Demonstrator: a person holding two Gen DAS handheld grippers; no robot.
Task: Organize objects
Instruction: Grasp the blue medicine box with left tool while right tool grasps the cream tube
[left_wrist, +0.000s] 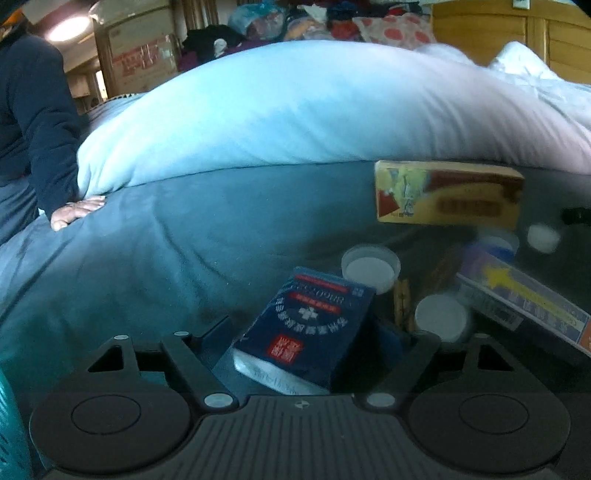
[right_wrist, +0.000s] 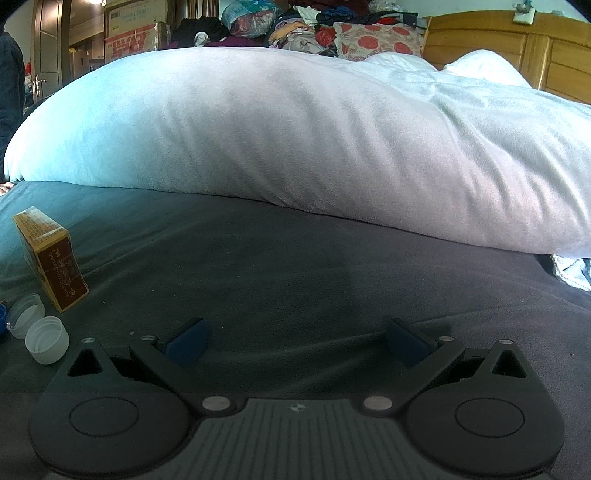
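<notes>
Sorting barely begun: your left gripper (left_wrist: 306, 343) is clamped on the blue box (left_wrist: 306, 332).
Yellow box (left_wrist: 448, 195), caps (left_wrist: 369, 271) lie loose; right gripper (right_wrist: 295, 341) gapes empty.

White cross emblem and upside-down Chinese characters on the dark blue box (left_wrist: 306, 328), too blurred to read, brown side of the yellow carton (right_wrist: 61, 273) bearing Chinese characters and small Latin lettering, illegible, red characters on a cardboard box (right_wrist: 135, 40), unreadable
</notes>
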